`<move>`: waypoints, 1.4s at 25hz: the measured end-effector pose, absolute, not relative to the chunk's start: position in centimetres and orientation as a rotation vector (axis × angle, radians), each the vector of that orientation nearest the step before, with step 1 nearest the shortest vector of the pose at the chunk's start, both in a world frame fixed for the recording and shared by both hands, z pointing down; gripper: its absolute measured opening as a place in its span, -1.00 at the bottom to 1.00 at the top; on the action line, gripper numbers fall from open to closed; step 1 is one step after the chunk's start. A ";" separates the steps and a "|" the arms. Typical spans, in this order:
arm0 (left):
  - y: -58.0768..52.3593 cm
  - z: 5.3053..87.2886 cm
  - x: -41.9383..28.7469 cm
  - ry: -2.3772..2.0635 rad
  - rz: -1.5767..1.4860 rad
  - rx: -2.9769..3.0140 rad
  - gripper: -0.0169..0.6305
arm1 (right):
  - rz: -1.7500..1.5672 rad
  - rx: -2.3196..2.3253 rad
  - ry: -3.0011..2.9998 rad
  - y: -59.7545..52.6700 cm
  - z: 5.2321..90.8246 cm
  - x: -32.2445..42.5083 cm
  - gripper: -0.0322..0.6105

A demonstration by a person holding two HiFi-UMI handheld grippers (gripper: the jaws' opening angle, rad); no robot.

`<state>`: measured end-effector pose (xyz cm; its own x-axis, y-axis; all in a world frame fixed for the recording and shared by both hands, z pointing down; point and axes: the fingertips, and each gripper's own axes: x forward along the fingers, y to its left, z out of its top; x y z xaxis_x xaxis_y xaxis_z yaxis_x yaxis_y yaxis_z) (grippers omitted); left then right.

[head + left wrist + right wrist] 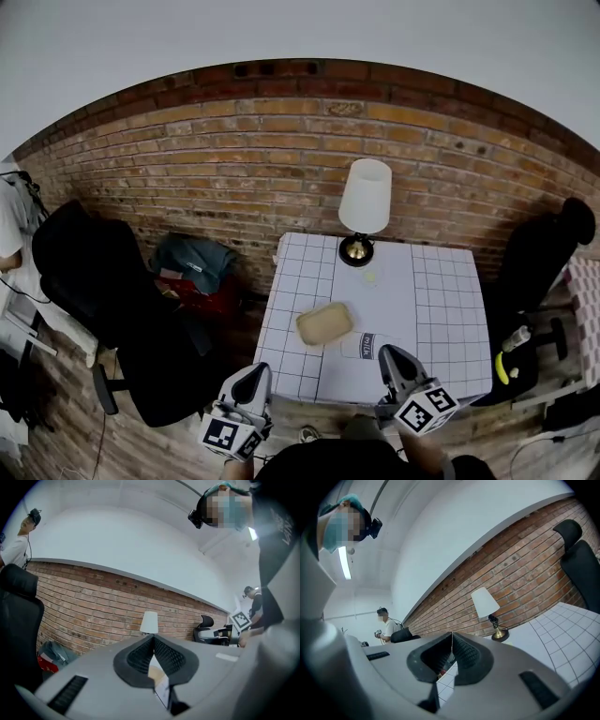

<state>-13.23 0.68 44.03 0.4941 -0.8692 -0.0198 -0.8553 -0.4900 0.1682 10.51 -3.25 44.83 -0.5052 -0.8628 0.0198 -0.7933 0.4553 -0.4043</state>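
A small table under a white grid cloth (441,309) stands against a brick wall. On it are a white-shaded lamp (364,208) at the back, a tan oval dish (324,322) near the middle, a white cylinder with a dark band (364,345) lying toward the front, and a small pale spot (369,277). My left gripper (254,375) hangs shut at the table's front left corner, holding nothing. My right gripper (390,355) is shut and empty just in front of the cylinder. Its own view shows the jaws meeting tip to tip (451,634), as do the left ones (153,638).
A black office chair (94,281) stands left of the table, with a teal and red bag (192,267) on the floor by the wall. Another black chair (539,253) is at the right, near a white bottle (516,337). A person (385,626) stands far off.
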 end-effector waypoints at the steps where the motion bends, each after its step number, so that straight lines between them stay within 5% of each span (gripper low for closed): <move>1: 0.6 44.1 -13.4 -1.498 -0.149 2.602 -0.91 | -0.550 -1.462 2.508 -3.1 45.0 10.4 -0.89; 35: -12.1 53.0 -12.1 -1.533 -0.061 2.371 -0.91 | -0.681 -1.455 2.681 -17.9 54.2 9.1 -0.89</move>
<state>-12.07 -12.07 53.03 0.4241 -0.8956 0.1345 -0.8822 -0.3750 0.2849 9.12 -17.86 54.22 -0.5665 -0.8021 0.1891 -0.7950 0.4716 -0.3815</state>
